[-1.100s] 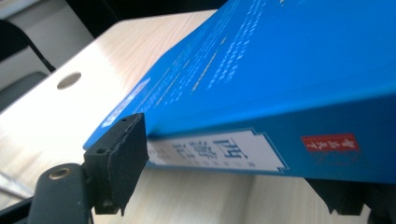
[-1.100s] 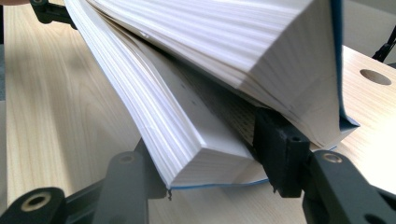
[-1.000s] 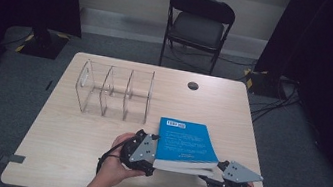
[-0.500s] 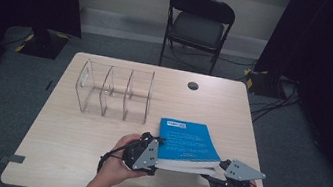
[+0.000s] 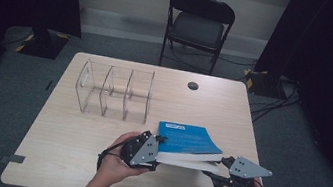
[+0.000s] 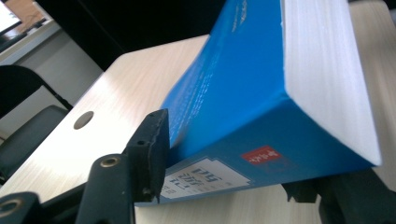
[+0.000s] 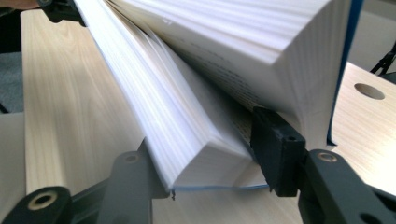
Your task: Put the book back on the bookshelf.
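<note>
A thick blue book (image 5: 190, 140) lies near the table's front edge, with its near side lifted and its pages parted. My left gripper (image 5: 157, 154) is shut on the spine end; in the left gripper view the blue book (image 6: 261, 107) sits tilted between the black jaws of the left gripper (image 6: 233, 182). My right gripper (image 5: 214, 176) holds the page side. In the right gripper view one jaw of the right gripper (image 7: 205, 168) is slid in between the pages, and the lower block of pages (image 7: 187, 126) is clamped against the other jaw.
A clear three-bay acrylic organizer (image 5: 114, 90) stands at the back left of the wooden table (image 5: 59, 147). A round cable hole (image 5: 193, 85) is at the back middle. A black folding chair (image 5: 198, 25) stands behind the table.
Both grippers keep their hold. The book's near edge has risen slightly and the hands have shifted a little toward the table's front edge.
</note>
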`<act>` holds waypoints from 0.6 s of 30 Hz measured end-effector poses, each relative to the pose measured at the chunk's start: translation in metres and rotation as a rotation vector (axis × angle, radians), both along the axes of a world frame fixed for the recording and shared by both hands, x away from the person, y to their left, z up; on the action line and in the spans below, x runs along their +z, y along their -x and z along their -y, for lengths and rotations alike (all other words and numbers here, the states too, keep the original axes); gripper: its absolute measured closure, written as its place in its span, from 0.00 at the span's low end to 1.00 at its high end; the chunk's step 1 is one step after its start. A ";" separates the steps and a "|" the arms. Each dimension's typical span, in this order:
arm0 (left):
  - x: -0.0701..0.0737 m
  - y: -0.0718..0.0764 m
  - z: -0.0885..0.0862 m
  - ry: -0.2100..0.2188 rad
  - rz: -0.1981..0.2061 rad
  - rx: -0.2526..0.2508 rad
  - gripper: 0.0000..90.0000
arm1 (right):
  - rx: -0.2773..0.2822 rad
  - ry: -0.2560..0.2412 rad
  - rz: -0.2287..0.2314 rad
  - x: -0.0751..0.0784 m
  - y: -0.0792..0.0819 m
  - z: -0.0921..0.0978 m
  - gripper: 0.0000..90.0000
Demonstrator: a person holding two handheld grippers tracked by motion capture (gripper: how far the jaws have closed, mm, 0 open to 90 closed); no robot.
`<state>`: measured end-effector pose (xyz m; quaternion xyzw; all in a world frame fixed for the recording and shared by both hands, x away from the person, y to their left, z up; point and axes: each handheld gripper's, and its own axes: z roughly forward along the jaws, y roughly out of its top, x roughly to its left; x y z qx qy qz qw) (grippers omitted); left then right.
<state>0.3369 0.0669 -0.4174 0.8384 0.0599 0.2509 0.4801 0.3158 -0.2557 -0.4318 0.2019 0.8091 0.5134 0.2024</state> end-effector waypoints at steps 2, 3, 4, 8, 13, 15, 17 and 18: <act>0.002 0.000 0.002 -0.003 -0.008 0.008 0.48 | -0.022 -0.036 -0.004 -0.002 0.001 0.000 0.56; 0.002 0.000 0.003 -0.006 -0.006 0.009 0.48 | -0.027 -0.041 -0.001 -0.003 0.002 0.000 0.55; 0.002 0.000 0.003 -0.006 -0.006 0.009 0.48 | -0.027 -0.041 -0.001 -0.003 0.002 0.000 0.55; 0.005 -0.002 0.005 0.001 -0.020 0.023 0.48 | -0.038 -0.055 0.012 -0.008 0.005 0.002 0.44; 0.005 -0.002 0.004 0.018 -0.028 0.032 0.48 | -0.117 -0.028 0.035 -0.016 0.007 0.011 0.29; 0.004 -0.002 0.005 0.002 -0.018 0.022 0.48 | -0.147 -0.037 0.032 -0.019 0.006 0.016 0.27; 0.003 0.000 0.006 -0.005 -0.012 0.021 0.48 | -0.164 -0.041 0.043 -0.021 0.004 0.020 0.27; 0.003 0.000 0.005 -0.002 -0.011 0.021 0.48 | -0.169 -0.023 0.070 -0.020 0.002 0.021 0.26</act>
